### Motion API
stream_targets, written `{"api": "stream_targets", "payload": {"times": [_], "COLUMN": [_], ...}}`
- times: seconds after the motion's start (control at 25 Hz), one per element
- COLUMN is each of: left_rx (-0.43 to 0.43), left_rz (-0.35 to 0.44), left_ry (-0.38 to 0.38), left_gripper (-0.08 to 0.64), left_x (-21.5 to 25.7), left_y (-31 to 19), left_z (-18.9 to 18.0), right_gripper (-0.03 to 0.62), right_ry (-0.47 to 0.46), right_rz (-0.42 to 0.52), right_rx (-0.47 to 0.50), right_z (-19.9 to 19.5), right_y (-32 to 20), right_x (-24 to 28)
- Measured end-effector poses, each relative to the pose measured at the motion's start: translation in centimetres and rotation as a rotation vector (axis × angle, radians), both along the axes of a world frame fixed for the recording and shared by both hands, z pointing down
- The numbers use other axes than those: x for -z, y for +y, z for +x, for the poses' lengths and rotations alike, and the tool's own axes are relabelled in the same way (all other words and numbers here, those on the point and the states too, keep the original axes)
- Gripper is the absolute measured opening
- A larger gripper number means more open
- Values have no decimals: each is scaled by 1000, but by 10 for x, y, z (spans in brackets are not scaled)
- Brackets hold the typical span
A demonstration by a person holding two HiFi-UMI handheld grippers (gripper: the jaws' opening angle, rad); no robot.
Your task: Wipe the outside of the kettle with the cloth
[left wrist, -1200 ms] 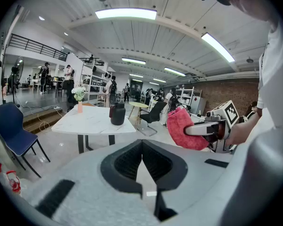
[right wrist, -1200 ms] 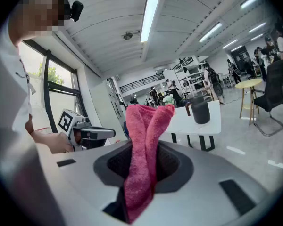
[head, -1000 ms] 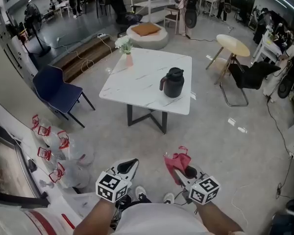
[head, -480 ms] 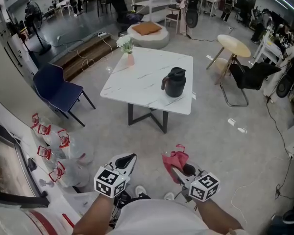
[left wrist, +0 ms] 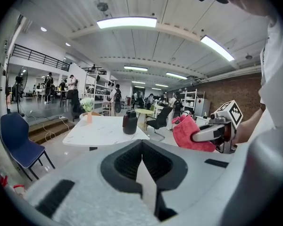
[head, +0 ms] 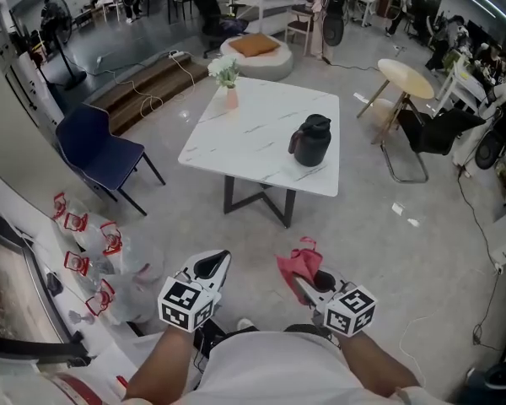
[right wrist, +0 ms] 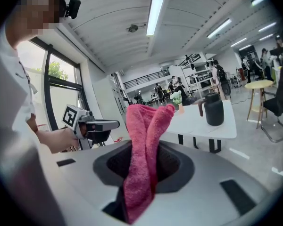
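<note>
We see the kettle point(head: 310, 140) on the table point(head: 244, 133), right side; vase point(head: 230, 96) on its far left corner. Chair point(head: 97, 154) sits left of the table. Left gripper point(head: 214, 265) and right gripper point(head: 304, 283) are side by side, well before the table, with the cloth point(head: 297, 264) in the right gripper.

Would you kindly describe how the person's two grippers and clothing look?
Both the left gripper and right gripper have pale grey shells with black ribbed inner faces, and each carries a white cube printed with black square markers. The person wears a white short-sleeved top.
</note>
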State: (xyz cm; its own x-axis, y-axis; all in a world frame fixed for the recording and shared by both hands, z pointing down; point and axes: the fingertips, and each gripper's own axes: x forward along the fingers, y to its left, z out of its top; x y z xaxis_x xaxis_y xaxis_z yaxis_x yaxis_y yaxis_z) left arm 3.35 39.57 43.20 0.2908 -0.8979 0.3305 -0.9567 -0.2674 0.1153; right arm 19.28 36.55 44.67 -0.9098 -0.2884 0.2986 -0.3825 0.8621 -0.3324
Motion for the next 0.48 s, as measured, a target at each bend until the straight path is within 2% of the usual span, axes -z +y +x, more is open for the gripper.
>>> {"api": "stream_targets", "payload": {"times": [0.32, 0.48], "left_rx": [-5, 7], "left_rz": [-32, -52], "left_ry": [36, 41], "left_gripper": [-1, 0], "left_x": [-18, -30], "left_y": [-12, -39], "left_z": [-24, -36], "right_gripper": [114, 114], "right_ry": [9, 6], "right_rz": [-4, -12], "right_rx": [-23, -24], "right_z": [-26, -40], "right_y": [-23, -59], "right_x": [-3, -11]}}
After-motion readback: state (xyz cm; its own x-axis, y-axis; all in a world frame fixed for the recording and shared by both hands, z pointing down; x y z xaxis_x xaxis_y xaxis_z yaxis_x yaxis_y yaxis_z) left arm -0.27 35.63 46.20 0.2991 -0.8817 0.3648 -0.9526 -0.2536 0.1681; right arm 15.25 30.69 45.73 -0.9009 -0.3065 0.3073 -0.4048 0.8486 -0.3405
